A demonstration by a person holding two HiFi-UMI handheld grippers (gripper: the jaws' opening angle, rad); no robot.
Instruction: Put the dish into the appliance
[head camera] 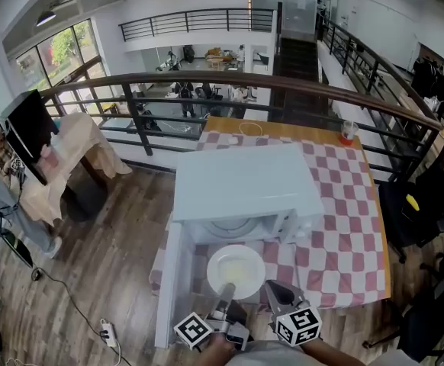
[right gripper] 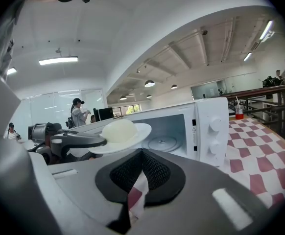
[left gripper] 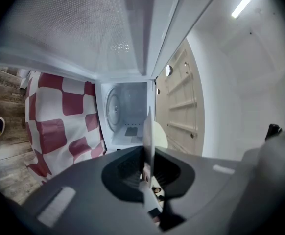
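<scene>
Dish [left gripper: 149, 131] edge-on in L claw [head camera: 226, 290]; right gripper view shows domed ctr.

Nothing legible anywhere, no word, brand or number. The microwave [right gripper: 212, 131] bears a small label [right gripper: 193, 129] beside its door opening, too small to read, and the two marker cubes [head camera: 298, 325] carry only black-and-white squares.

White is seen on the dish [head camera: 236, 269] and the microwave [head camera: 245, 181]; the tablecloth [head camera: 344, 227] is checked in red and white.
</scene>
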